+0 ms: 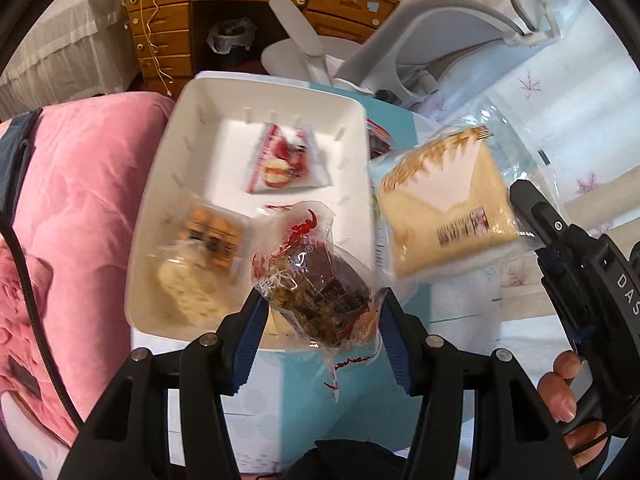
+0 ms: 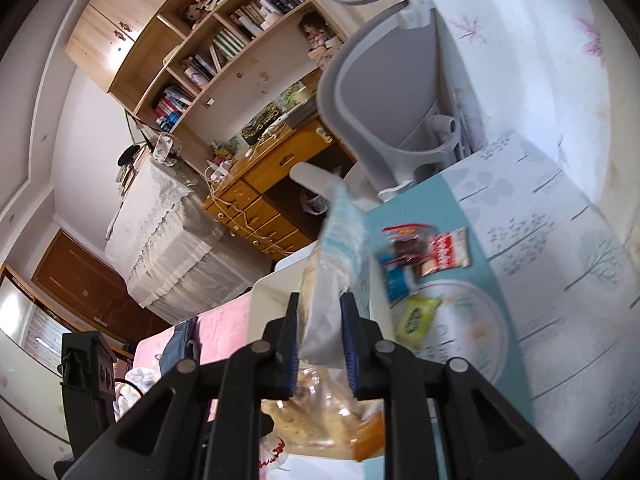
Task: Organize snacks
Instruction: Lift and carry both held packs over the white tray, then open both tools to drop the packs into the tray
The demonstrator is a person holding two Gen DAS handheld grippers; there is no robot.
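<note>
Left hand-held gripper (image 1: 320, 312) clamped on dark snack packet (image 1: 320, 292) over white tray (image 1: 160, 184), right hand-held gripper (image 2: 320, 320) pinching bread packet (image 2: 320, 320)

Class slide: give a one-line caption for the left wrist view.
Left gripper holds a dark wrapped snack over the white bin; right gripper carries packaged bread.

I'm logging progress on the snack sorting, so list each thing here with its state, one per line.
Left tongs: shut on the dark snack pack.
Dark snack pack: sealed, held above the bin's near edge.
Right tongs: shut on the bread pack.
Bread pack: sealed, lifted beside the bin.
White bin: open, partly filled.
Red-and-white packet: lying in the bin.
Green packet: lying on the table.
</note>
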